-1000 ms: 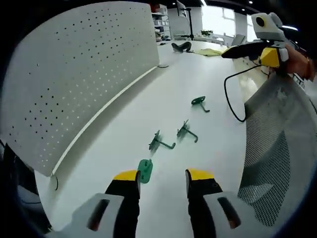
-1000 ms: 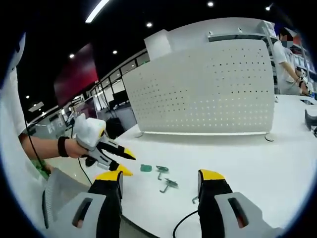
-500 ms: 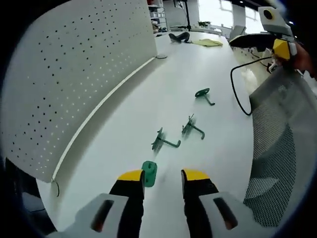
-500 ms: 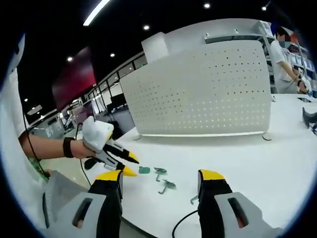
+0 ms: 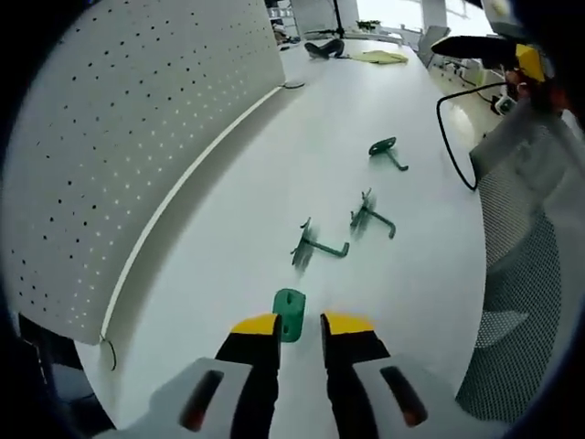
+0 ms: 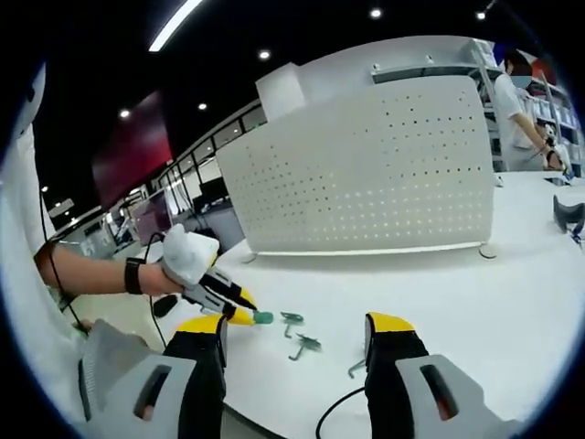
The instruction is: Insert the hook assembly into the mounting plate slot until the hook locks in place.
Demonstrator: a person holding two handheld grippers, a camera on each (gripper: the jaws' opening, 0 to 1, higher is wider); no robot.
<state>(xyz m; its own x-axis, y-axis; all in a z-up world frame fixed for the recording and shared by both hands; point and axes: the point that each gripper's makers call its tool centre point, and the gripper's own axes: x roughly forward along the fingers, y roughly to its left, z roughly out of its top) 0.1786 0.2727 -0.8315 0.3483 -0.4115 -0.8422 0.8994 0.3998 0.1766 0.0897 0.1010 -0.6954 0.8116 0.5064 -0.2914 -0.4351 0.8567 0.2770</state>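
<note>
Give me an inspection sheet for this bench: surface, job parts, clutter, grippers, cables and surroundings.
Surface: white table, bare apart from the parts.
Job's things: green mounting plate lying flat between the left gripper's jaw tips; three green hooks lying loose beyond it, none inserted.
Clutter: yellow cloth and a dark object at the far end.
Grippers: left jaws narrowed around the plate, contact unclear; right gripper open, raised, holding nothing.
Cables: black cable looping over the table edge.
Surroundings: white perforated panel along the table; mesh chair back; a person standing behind.
</note>
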